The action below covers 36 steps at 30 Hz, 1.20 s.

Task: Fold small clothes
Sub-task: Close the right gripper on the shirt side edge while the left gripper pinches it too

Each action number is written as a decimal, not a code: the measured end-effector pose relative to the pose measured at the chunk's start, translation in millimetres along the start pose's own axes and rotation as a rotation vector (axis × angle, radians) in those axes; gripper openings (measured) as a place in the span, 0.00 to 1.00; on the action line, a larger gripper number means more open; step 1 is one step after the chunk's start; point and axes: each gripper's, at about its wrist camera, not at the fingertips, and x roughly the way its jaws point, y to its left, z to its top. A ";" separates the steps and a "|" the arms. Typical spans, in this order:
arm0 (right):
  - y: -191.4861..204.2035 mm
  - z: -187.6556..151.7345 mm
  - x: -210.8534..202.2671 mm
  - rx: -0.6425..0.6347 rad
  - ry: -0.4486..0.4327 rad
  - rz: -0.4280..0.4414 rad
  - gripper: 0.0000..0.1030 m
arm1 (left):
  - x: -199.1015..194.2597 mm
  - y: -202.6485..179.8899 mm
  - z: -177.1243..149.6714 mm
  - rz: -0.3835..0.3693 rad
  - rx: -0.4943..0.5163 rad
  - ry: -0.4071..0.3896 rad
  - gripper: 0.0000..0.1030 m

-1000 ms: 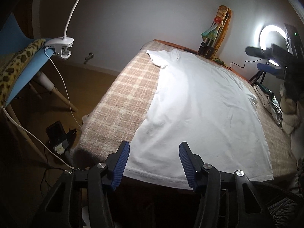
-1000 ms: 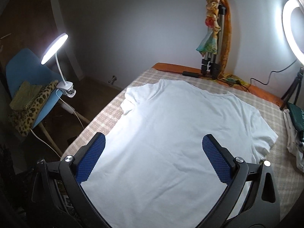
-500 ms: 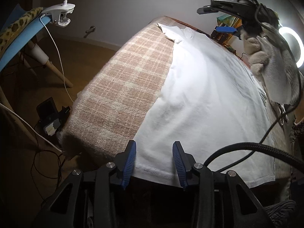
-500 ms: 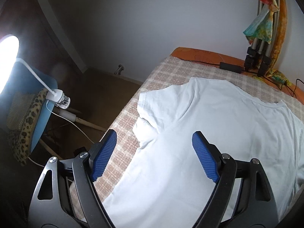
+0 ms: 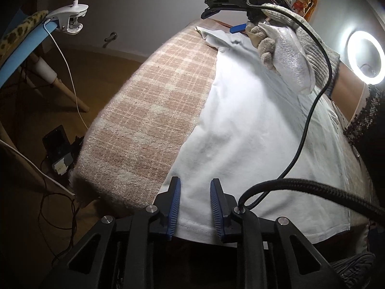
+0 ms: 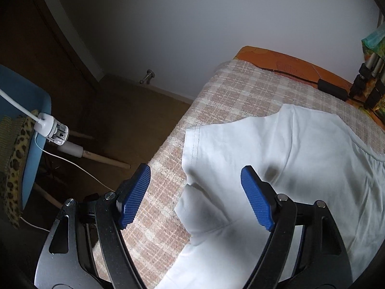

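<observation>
Left gripper [image 5: 195, 206]: jaws just closing, hem of white T-shirt [image 5: 252, 125] between them, pads not yet pressing.
Right gripper [image 6: 196, 196]: open above the sleeve, jaws just narrowing.
T-shirt: spread flat on the bed.
Bed: checked blanket [image 5: 154, 110].
Room: blue chair [image 6: 36, 130], clip lamp [image 5: 69, 21], ring light [image 5: 364, 57], pale wall.

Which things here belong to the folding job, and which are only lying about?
For the job:
- white cotton T-shirt
- left gripper
- right gripper
- checked beige blanket

Lying about:
- blue chair
- white clip lamp
- round ring light
</observation>
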 end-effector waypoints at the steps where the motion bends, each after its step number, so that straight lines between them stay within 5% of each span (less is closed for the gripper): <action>1: 1.7 1.6 4.2 -0.004 0.004 -0.005 0.79 | 0.7 0.1 -0.1 -0.009 -0.004 0.006 0.15; 7: 12.1 10.4 19.2 -0.033 0.021 -0.009 0.77 | -0.5 3.6 -0.5 -0.035 -0.030 0.002 0.00; 19: 11.7 12.0 39.7 -0.066 0.082 -0.075 0.73 | -10.0 7.1 -1.0 -0.055 -0.055 -0.031 0.00; 20: 10.9 11.3 43.0 -0.064 0.094 -0.079 0.67 | -10.4 7.6 -1.3 -0.047 -0.054 -0.031 0.06; 22: 9.7 9.4 48.3 -0.069 0.109 -0.105 0.63 | -10.4 10.2 -2.3 -0.047 -0.060 -0.024 0.41; 23: 10.2 9.1 48.3 -0.081 0.106 -0.116 0.60 | -10.4 12.0 -3.0 -0.037 -0.066 -0.026 0.47; 27: 9.5 8.8 48.7 -0.109 0.107 -0.168 0.36 | -6.6 13.9 -4.3 0.008 -0.055 -0.018 0.47; 30: 6.2 8.7 48.3 -0.126 0.100 -0.186 0.18 | -5.0 8.6 -5.4 0.057 -0.009 -0.028 0.34; 33: 2.1 8.8 47.4 -0.121 0.095 -0.184 0.11 | -3.7 7.6 -6.7 0.049 0.010 -0.027 0.03; 36: -6.3 9.8 43.3 -0.100 0.085 -0.154 0.09 | -7.3 5.8 -6.0 -0.002 -0.006 -0.034 0.00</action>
